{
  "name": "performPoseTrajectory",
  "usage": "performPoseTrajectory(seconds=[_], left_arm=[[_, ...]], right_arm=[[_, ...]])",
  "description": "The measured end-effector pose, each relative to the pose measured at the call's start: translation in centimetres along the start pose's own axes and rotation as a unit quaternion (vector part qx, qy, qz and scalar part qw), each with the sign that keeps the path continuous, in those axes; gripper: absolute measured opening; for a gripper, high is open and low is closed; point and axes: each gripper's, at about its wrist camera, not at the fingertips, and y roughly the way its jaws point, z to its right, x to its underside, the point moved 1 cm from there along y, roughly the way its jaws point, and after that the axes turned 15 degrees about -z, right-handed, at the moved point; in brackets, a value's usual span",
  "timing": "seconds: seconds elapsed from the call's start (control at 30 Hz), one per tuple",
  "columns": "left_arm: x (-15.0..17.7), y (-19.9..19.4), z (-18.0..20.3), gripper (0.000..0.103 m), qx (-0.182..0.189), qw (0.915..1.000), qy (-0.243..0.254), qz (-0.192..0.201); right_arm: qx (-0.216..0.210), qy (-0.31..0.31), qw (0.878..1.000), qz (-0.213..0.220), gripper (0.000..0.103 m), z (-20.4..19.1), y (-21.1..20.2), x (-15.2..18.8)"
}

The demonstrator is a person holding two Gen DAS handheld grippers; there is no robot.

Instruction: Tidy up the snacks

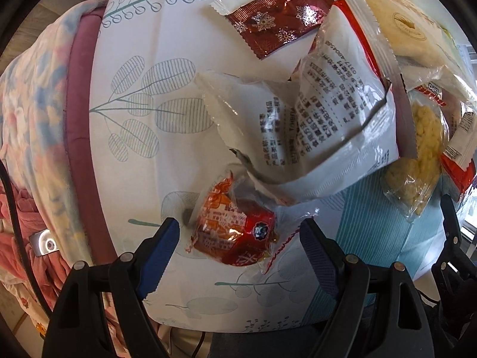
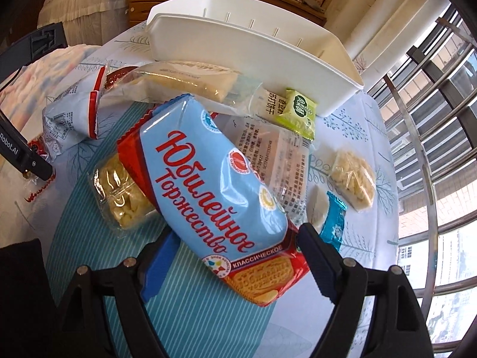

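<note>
I'm lowering left tongs [image 1: 240,235], apart, straddling the small red foil-wrapped snack [image 1: 235,232]; right tongs [image 2: 238,247], apart, bracketing the blue-and-red biscuit packet [image 2: 220,185] lying lengthwise away.

Left wrist view: steep, close over table [image 1: 143,113] edge. Right: shallower, toward far edge. Shared: puffed-snack pack [image 1: 417,161] [image 2: 119,185].

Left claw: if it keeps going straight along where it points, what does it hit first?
Most likely the red-wrapped snack. It lies on the tablecloth between the open fingers of the left claw, neither pad touching it. How much gap is left is hard to judge from this view.
</note>
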Motion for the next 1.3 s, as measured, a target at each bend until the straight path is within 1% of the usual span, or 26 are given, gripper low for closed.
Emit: performPoseTrajectory(seconds=[0.1,0.13,0.23,0.33,0.43,0.5,0.53,0.73,0.87,1.03,1.17,1.3], left_arm=[[-0.4,0.5,-0.1,0.082,0.005,1.0000,-0.002,-0.002],[-0.5,0.5,-0.1,0.080,0.008,1.0000,-0.002,-0.003],[-0.6,0.6,0.0,0.071,0.014,0.9999,-0.004,-0.004],[-0.6,0.6,-0.2,0.068,0.022,0.9997,-0.007,-0.006],[-0.4,0.5,-0.7,0.062,0.030,0.9995,-0.012,-0.006],[-0.1,0.4,-1.2,0.056,0.035,0.9993,-0.014,-0.004],[0.1,0.3,-1.4,0.055,0.037,0.9992,-0.015,-0.002],[1.0,0.3,-2.5,0.054,0.043,0.9988,-0.024,0.008],[1.8,-0.2,-2.5,0.054,0.042,0.9987,-0.022,0.020],[3.2,-1.0,-2.5,0.054,0.044,0.9981,-0.020,0.037],[4.7,-2.2,-2.7,0.054,0.052,0.9971,-0.016,0.053],[6.6,-3.9,-2.7,0.054,0.061,0.9954,-0.003,0.073]], right_arm=[[-0.002,-0.003,1.000,-0.002,0.083,0.0,0.4,-0.3],[-0.002,-0.004,1.000,-0.003,0.083,0.0,0.6,-0.4],[-0.001,-0.007,1.000,-0.004,0.083,-0.1,1.2,-0.6],[-0.001,-0.007,1.000,-0.002,0.083,-0.3,1.6,-0.8],[0.003,-0.007,1.000,-0.005,0.083,-0.3,1.8,-1.1],[0.004,-0.006,1.000,-0.006,0.082,-0.3,1.9,-1.2],[0.004,-0.005,1.000,-0.007,0.082,-0.2,1.9,-1.2],[-0.002,-0.008,1.000,-0.011,0.077,-0.2,1.8,-1.3],[-0.010,-0.003,1.000,-0.018,0.072,-0.4,1.6,-1.0],[-0.036,0.025,0.999,-0.033,0.069,-0.4,1.2,-0.5],[-0.051,0.041,0.997,-0.029,0.065,-0.4,0.5,0.0],[-0.078,0.071,0.994,-0.016,0.061,0.0,-0.8,0.4]])
